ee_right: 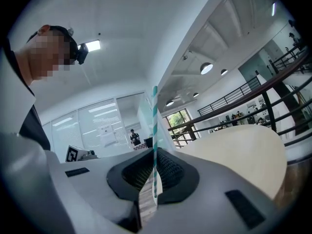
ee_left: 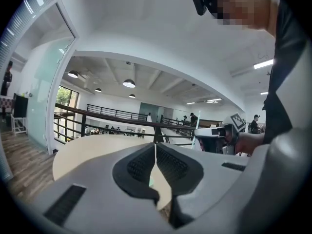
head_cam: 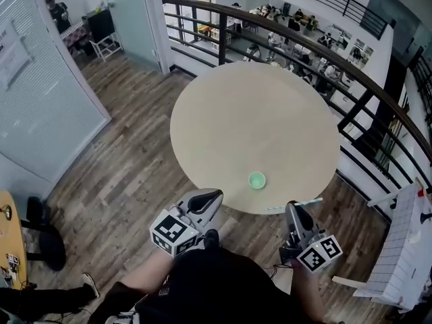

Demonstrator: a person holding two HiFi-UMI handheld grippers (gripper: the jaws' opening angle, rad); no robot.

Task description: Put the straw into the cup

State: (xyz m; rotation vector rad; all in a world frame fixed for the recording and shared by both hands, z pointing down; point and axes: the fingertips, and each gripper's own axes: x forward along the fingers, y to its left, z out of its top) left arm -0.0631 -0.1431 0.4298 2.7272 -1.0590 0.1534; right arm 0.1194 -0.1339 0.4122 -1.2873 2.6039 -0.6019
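A round beige bench (head_cam: 250,113) stands on a wood-plank floor (head_cam: 128,167) beside a dark balcony railing (head_cam: 351,73). A teal-and-white striped paper straw (ee_right: 155,126) is pinched between the fingers of the right gripper (ee_right: 154,172) and lies crosswise over the bench's near edge. A small green cup (head_cam: 256,180) stands on the bench just inside that edge, near the straw but apart from it. The left gripper (ee_left: 155,162) hovers off the near edge, its fingers pressed together on nothing.
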